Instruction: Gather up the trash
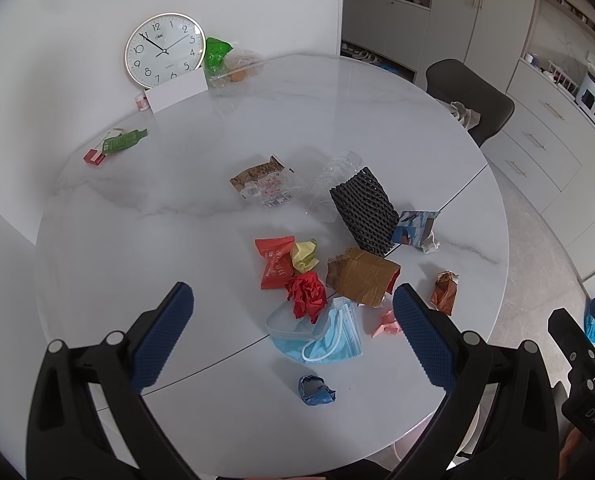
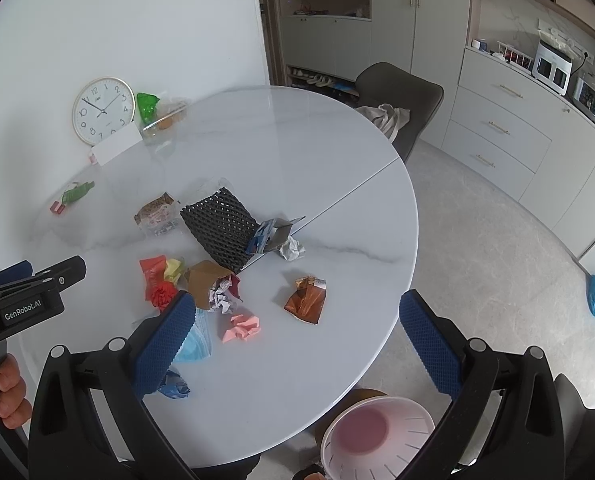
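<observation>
Trash [image 1: 309, 276] is scattered across the near middle of the round marble table [image 1: 177, 220]. Above it, the left gripper [image 1: 293, 336] and the right gripper [image 2: 293, 336] are held with fingers apart, nothing gripped.

Lighting: even, bright, diffuse daylight is filling both views, casting only soft, faint shadows under the litter. Table [image 1: 257, 120] is showing a mild sheen and pale reflections. Fisheye distortion is bending edges; dark vignetting is closing the corners.
</observation>
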### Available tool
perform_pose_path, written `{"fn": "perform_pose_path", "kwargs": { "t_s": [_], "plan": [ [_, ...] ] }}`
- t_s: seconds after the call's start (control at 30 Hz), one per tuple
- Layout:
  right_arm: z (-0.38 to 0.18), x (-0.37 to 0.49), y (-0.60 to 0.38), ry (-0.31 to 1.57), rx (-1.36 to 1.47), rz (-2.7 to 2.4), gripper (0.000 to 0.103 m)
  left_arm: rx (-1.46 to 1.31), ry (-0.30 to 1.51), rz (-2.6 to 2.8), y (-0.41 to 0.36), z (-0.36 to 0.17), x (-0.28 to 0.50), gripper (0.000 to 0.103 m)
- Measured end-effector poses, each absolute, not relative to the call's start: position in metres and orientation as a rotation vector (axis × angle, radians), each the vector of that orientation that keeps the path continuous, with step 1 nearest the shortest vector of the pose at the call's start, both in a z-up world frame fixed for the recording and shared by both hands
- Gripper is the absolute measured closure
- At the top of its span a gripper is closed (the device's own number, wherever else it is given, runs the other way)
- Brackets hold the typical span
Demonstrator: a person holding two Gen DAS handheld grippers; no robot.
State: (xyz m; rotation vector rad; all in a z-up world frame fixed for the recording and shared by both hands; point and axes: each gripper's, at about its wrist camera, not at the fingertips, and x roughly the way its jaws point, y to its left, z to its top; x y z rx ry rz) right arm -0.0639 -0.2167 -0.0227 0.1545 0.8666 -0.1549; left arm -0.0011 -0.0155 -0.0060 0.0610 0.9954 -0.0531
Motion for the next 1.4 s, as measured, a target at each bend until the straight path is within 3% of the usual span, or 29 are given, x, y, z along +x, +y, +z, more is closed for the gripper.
{"fn": "perform_pose_path", "kwargs": {
  "t_s": [1.07, 1.4],
  "plan": [
    [-0.027, -0.064, -0.215, 0.880, 0.153, -0.148, 0.002, 0.070, 1.001, -0.054, -0.014, -0.009, -0.004, 0.008],
    [-0.067, -0.061, -0.228, 0.971, 0.132, -0.052, 0.002, -0.005, 1.091, -0.021, 0.007, -0.066, -0.035, 0.008]
  ]
}}
